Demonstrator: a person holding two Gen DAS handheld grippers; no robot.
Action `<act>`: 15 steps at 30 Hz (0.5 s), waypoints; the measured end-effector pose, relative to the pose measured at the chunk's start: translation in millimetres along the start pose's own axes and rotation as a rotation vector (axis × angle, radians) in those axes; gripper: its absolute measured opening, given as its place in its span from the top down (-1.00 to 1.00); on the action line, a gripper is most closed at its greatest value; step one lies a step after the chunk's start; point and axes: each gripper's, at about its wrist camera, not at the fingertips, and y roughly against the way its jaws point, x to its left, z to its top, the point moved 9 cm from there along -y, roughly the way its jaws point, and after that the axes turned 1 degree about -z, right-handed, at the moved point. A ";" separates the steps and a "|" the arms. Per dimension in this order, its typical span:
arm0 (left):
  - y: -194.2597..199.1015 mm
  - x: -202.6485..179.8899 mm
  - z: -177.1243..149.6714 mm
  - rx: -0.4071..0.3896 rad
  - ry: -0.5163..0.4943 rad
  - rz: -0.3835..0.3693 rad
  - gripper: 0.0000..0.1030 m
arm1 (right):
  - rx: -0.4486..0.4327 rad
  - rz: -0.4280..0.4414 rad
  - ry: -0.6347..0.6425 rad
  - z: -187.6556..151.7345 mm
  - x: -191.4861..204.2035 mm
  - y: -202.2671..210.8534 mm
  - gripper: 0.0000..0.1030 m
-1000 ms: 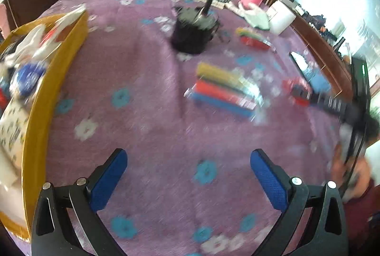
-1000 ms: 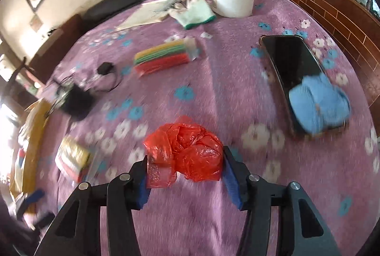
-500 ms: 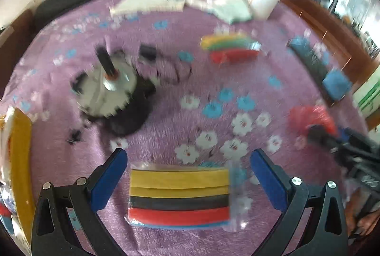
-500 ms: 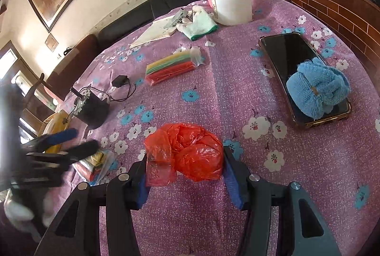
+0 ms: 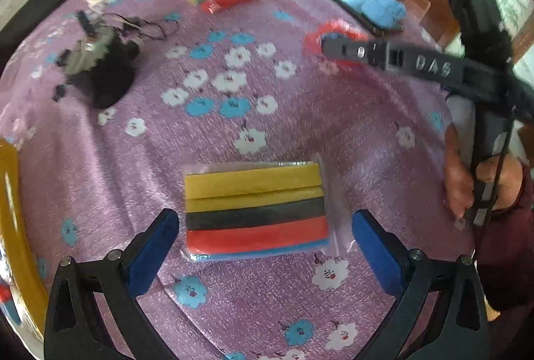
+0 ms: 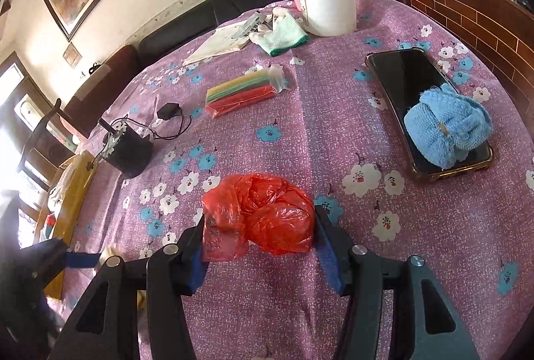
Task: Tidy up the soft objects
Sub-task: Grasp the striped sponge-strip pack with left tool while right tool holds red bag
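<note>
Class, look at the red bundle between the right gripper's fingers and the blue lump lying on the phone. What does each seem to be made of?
Red bundle: thin plastic film, probably a bag; it is glossy, crinkled and slightly see-through. Blue lump: knitted yarn, matte and fuzzy, with visible stitch rows; the fibre type cannot be told.

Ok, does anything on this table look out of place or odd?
Yes: a blue knitted item sits on top of a phone, covering the near half of its screen. A soft thing resting on a phone looks misplaced. Nothing appears spilled or damaged.
</note>
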 end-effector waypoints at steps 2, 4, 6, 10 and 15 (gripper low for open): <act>10.3 1.4 6.9 -0.083 -0.043 0.032 -0.99 | -0.001 -0.002 0.004 0.0 -0.2 -0.4 -0.17; 14.9 0.9 10.4 -0.125 -0.110 0.065 -0.99 | -0.001 -0.006 0.009 -0.1 0.3 -0.5 -0.18; 11.8 -2.5 9.2 -0.115 -0.180 0.066 -0.99 | -0.001 -0.008 0.012 0.0 0.3 -0.5 -0.19; -3.6 -9.5 -4.4 -0.038 -0.299 0.053 -0.99 | -0.001 -0.007 0.011 0.0 0.7 -0.5 -0.20; -20.9 -14.6 4.2 0.015 -0.303 0.037 -0.99 | 0.000 -0.009 0.019 0.8 1.3 -1.0 -0.23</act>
